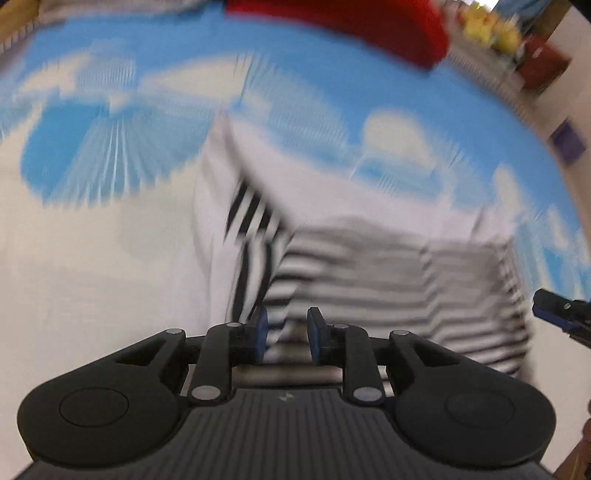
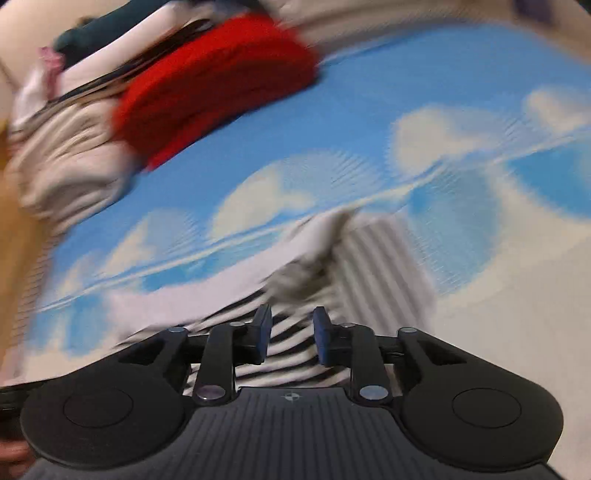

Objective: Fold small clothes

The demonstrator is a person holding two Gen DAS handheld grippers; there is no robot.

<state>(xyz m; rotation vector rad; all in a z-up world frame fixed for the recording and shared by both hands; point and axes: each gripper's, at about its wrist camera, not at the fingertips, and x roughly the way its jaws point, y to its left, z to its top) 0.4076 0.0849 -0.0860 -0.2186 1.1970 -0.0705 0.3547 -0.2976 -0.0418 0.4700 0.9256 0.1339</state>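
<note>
surface: cloth (image 1: 110, 277) printed with blue sky and white clouds, spread flat; both views are smeared by blur.
striped garment: small black-and-white striped piece (image 1: 388, 266) lying on the cloud cloth, partly folded, with a plain white part (image 1: 218, 206) turned over along its left side in the left view; its exact outline is lost in the blur.
striped garment, right view: same piece (image 2: 373, 258) seen from the other gripper, stripes running under and ahead of the fingers, a bunched pale fold (image 2: 306, 269) near its middle.
left gripper: black frame with blue pads (image 1: 286, 334), pointing steeply down over the near edge of the striped garment.
left jaws: parted a little, pads not pressing on anything; striped fabric shows through the gap below them, nothing pinched.
right gripper: same build (image 2: 291, 334), over the striped garment's near edge; its tip also shows at the right edge of the left view (image 1: 557, 310).
right jaws: a small gap between the pads, stripes visible in it, no fabric clamped.
red item: thick red cloth (image 2: 218, 81) at the far side of the cloud cloth, well apart from the striped garment.
pile: pale and dark clothes (image 2: 70, 122) heaped just beside the red cloth.
far corner: yellow things (image 1: 487, 27), too blurred to identify.
</note>
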